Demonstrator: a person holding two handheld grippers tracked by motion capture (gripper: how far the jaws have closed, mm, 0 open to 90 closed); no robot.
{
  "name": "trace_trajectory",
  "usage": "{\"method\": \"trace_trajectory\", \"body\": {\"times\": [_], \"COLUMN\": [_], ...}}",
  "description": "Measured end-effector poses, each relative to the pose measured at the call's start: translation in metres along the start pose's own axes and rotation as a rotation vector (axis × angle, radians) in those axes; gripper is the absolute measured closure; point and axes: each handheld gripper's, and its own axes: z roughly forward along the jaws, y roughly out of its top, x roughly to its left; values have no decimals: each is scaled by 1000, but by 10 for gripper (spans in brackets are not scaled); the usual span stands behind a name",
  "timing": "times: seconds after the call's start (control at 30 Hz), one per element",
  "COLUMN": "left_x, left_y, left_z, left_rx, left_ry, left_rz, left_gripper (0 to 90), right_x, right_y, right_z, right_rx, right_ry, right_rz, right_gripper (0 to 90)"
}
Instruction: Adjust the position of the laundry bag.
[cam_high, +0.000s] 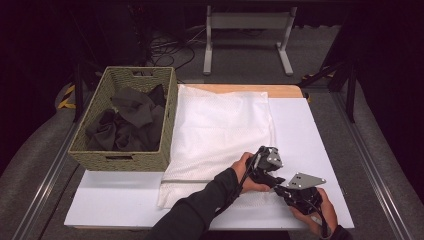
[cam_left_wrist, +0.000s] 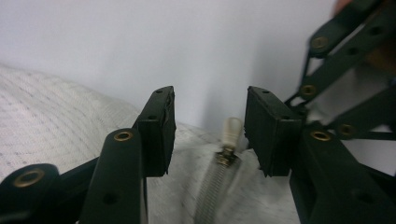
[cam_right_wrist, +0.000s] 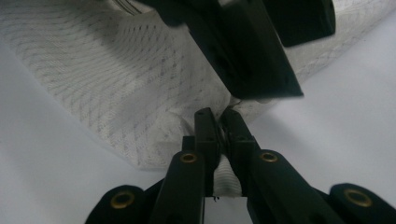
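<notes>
A white mesh zip bag (cam_high: 220, 125) lies flat on the white table (cam_high: 310, 135). Its zipper (cam_high: 187, 181) runs along the near edge. My left gripper (cam_high: 274, 179) hovers at the bag's near right corner. In the left gripper view it (cam_left_wrist: 210, 126) is open, and the cream zipper pull (cam_left_wrist: 232, 128) stands between the jaws, close to the right pad and untouched. My right gripper (cam_high: 279, 190) is beside it, lower and to the right. In the right gripper view it (cam_right_wrist: 223, 122) is shut on the bag's corner fabric (cam_right_wrist: 226, 179), with the left gripper (cam_right_wrist: 243, 46) just above.
A woven basket (cam_high: 125, 160) holding dark clothes (cam_high: 130, 120) stands at the table's left, against the bag's left edge. Bare white tabletop lies right of the bag and along the front left. A metal stand (cam_high: 247, 22) is on the floor behind the table.
</notes>
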Motion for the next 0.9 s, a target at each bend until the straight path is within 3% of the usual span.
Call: {"method": "trace_trajectory", "body": {"times": [0.07,0.17,0.23,0.43,0.5,0.57,0.9], "left_x": [2,4,4,2,1,3,4], "left_y": [0,-2,-2,-8,-12,-21,-40], "left_z": [5,6,5,-14,-20,-28,-34], "left_rx": [18,12,9,-95,-111,-128,-95], "left_ry": [-4,-31,-32,-25,-16,-28,-59], "left_rz": [-7,-10,-2,-29,-19,-42,-45], "left_gripper": [575,761,808,821,821,817,821], "right_x": [1,1,1,-1,-1,-1,0], "right_y": [0,-1,-1,-2,-2,-3,-2], "right_z": [0,-1,-1,-2,-2,-2,-3], "right_rx": [0,-2,-3,-13,-12,-9,-11], "right_ry": [0,1,0,9,11,11,14], "right_rz": [-4,-4,0,13,15,14,6], "right_gripper": [865,865,865,865,865,864,863]}}
